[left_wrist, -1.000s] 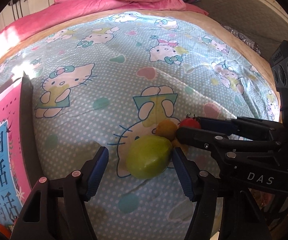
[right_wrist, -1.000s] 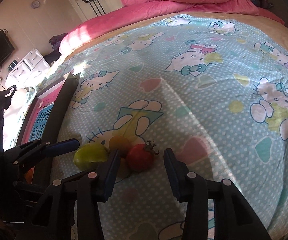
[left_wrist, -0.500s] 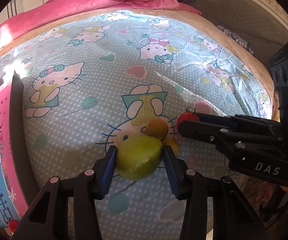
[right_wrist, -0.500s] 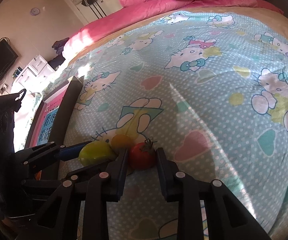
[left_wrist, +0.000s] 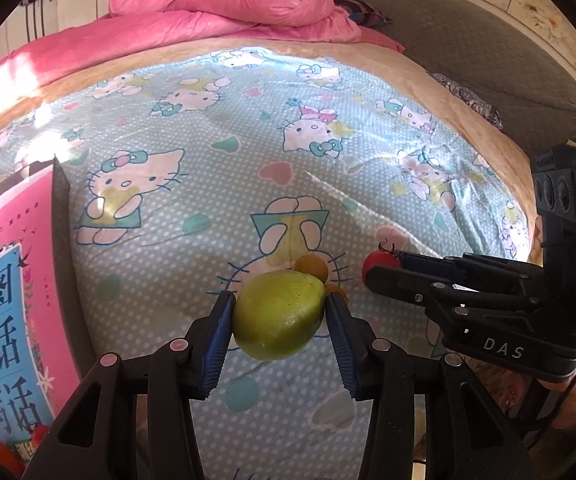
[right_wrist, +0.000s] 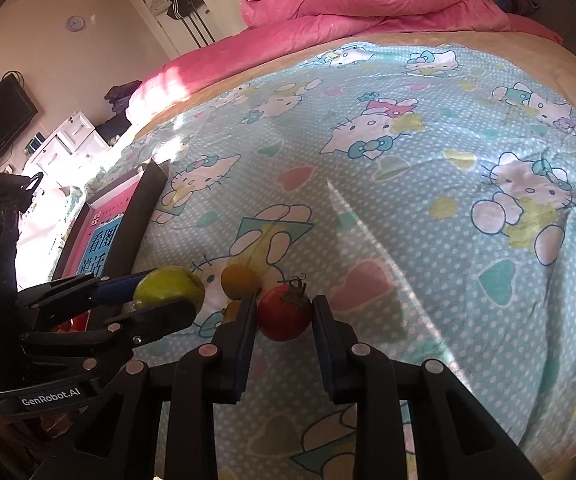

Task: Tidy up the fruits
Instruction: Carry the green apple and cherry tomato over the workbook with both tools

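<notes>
Black "GenRobot.AI" left gripper (left_wrist: 279,308) clamps green fruit (left_wrist: 279,316); "DAS" right gripper (right_wrist: 284,312) clamps tomato (right_wrist: 284,313).

Left gripper (left_wrist: 279,316) clamps the green fruit (left_wrist: 279,316); right gripper (left_wrist: 372,272) pinches the red tomato (left_wrist: 378,261)

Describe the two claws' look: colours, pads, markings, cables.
Both claws are matte black plastic with blue ribbed pads and round silver rivets. Left claw body reads "GenRobot.AI"; right claw body reads "DAS", with a black cable looping off its camera block.

The bed (left_wrist: 248,168) carries a box (left_wrist: 12,300), two orange fruits (right_wrist: 239,280), perhaps tomatoes.
</notes>
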Action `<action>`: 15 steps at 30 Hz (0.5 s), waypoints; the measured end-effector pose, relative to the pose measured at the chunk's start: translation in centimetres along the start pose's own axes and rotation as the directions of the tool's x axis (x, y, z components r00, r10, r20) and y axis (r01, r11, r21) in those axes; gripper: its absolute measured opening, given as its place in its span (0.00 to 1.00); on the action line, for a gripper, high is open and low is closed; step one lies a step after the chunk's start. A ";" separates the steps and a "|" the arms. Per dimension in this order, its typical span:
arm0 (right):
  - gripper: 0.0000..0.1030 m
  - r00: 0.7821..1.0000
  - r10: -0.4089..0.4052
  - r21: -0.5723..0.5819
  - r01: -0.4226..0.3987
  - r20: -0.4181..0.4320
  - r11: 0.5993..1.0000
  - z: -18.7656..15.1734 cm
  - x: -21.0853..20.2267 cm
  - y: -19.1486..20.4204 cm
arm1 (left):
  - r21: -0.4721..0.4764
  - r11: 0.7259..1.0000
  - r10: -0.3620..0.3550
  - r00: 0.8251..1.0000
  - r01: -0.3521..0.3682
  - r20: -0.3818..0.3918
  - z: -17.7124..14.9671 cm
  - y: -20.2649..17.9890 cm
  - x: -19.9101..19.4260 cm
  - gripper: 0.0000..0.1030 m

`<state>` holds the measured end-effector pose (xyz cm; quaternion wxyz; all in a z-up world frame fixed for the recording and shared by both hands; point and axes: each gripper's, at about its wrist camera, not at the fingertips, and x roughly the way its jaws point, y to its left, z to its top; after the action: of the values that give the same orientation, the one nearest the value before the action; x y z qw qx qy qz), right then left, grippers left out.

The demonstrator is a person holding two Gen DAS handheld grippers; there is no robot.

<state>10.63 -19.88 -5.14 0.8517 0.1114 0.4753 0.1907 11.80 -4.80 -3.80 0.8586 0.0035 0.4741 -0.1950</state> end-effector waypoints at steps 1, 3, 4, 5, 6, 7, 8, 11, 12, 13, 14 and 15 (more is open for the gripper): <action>0.28 1.000 -0.003 -0.003 0.003 0.003 1.000 0.0 -0.1 0.1 | -0.003 1.000 0.002 1.000 -0.002 0.004 0.0 0.1 -0.2 0.47; 0.28 1.000 -0.011 -0.016 0.011 0.004 1.000 0.0 -0.1 0.3 | -0.010 1.000 0.005 1.000 -0.005 0.011 0.0 0.2 -0.7 0.47; 0.28 1.000 -0.016 -0.022 0.016 0.005 1.000 -0.1 -0.2 0.4 | -0.014 1.000 0.010 1.000 -0.009 0.017 -0.1 0.4 -1.0 0.47; 0.28 1.000 -0.018 -0.024 0.018 0.006 1.000 -0.2 -0.2 0.4 | -0.018 1.000 0.013 1.000 -0.013 0.023 -0.1 0.4 -1.3 0.47; 0.28 1.000 -0.014 -0.025 0.015 0.006 1.000 -0.3 -0.3 0.5 | -0.021 1.000 0.016 0.999 -0.015 0.028 -0.3 0.6 -1.5 0.47; 0.28 1.000 -0.012 -0.027 0.012 0.007 1.000 -0.4 -0.4 0.6 | -0.022 1.000 0.019 0.999 -0.018 0.033 -0.3 0.6 -1.8 0.47; 0.28 1.000 -0.013 -0.031 0.014 0.010 0.999 -0.5 -0.5 0.8 | -0.022 0.999 0.024 0.999 -0.023 0.036 -0.5 0.7 -2.1 0.47; 0.28 1.000 -0.003 -0.044 0.004 0.022 0.999 -0.6 -1.0 1.1 | -0.036 0.999 0.036 0.999 -0.034 0.040 -0.8 1.1 -2.8 0.47; 0.28 1.000 0.001 -0.051 0.000 0.028 0.999 -0.7 -1.2 1.3 | -0.043 0.998 0.037 0.998 -0.035 0.041 -0.9 1.2 -3.0 0.47; 0.28 0.999 0.010 -0.061 -0.008 0.031 0.998 -0.8 -1.4 1.5 | -0.048 0.998 0.040 0.998 -0.038 0.045 -1.0 1.3 -3.3 0.47; 0.28 0.999 0.015 -0.067 -0.013 0.033 0.998 -0.9 -1.5 1.7 | -0.052 0.998 0.045 0.998 -0.042 0.050 -1.1 1.4 -3.6 0.47; 0.28 0.999 0.018 -0.075 -0.016 0.035 0.997 -0.9 -1.6 2.0 | -0.056 0.997 0.050 0.997 -0.047 0.053 -1.1 1.6 -3.8 0.47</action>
<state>8.66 -18.78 -3.70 0.8619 0.0871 0.4516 0.2136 9.59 -1.87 -1.57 0.8754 -0.0135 0.4555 -0.1611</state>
